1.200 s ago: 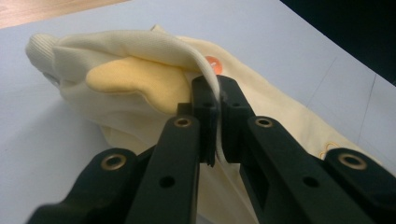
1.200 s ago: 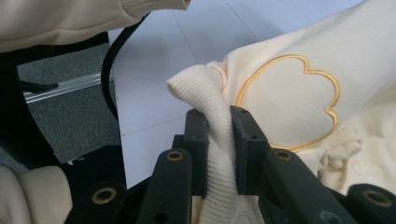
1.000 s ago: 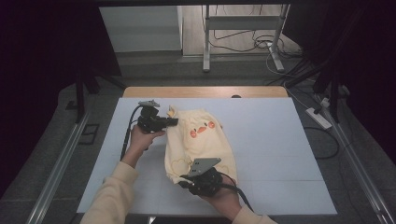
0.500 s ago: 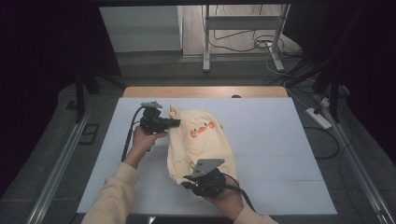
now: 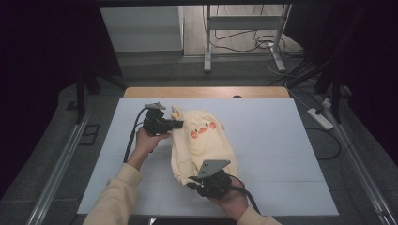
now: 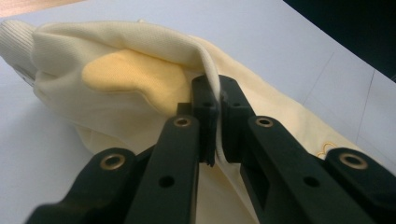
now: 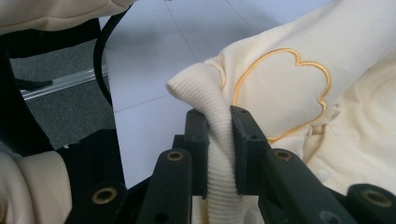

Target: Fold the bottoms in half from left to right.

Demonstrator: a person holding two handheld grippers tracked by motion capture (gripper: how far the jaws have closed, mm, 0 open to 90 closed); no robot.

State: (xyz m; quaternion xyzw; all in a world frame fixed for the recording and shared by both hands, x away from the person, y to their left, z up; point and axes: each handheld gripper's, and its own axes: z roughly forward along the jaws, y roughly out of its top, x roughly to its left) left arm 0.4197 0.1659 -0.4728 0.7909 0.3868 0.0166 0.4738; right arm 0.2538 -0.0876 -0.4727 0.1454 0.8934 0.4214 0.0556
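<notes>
My left gripper (image 6: 215, 116) is clamped tight on a thin fold of the pale yellow garment (image 5: 202, 140), the 2 black jaws pressed nearly together with just the fabric edge pinched between them. Beside that pinch I can see a deeper yellow patch (image 6: 133, 77) on the cloth, and further off a ribbed cuff (image 6: 14, 42) lying against the white table (image 6: 299, 32). Over to my right gripper (image 7: 218, 140): it is closed on a thick roll of ribbed knit, the cloth bulging up out of the jaws and folding over the top. Just past it, an outline stitched in orange thread (image 7: 285, 88) sits on the smooth part of the fabric, and the black cable (image 7: 100, 60) of the other gripper curves across the table on the far side. From the high view, my left gripper (image 5: 176, 124) holds the garment at its far left edge, and my right gripper (image 5: 195, 180) holds the near edge, close to me. The garment lies bunched between the 2, resting on the white table (image 5: 272, 140) a little left of centre, with small orange prints (image 5: 202, 131) facing up near the far end. My sleeves (image 5: 117, 197) are the same pale yellow and come in from the near edge.
</notes>
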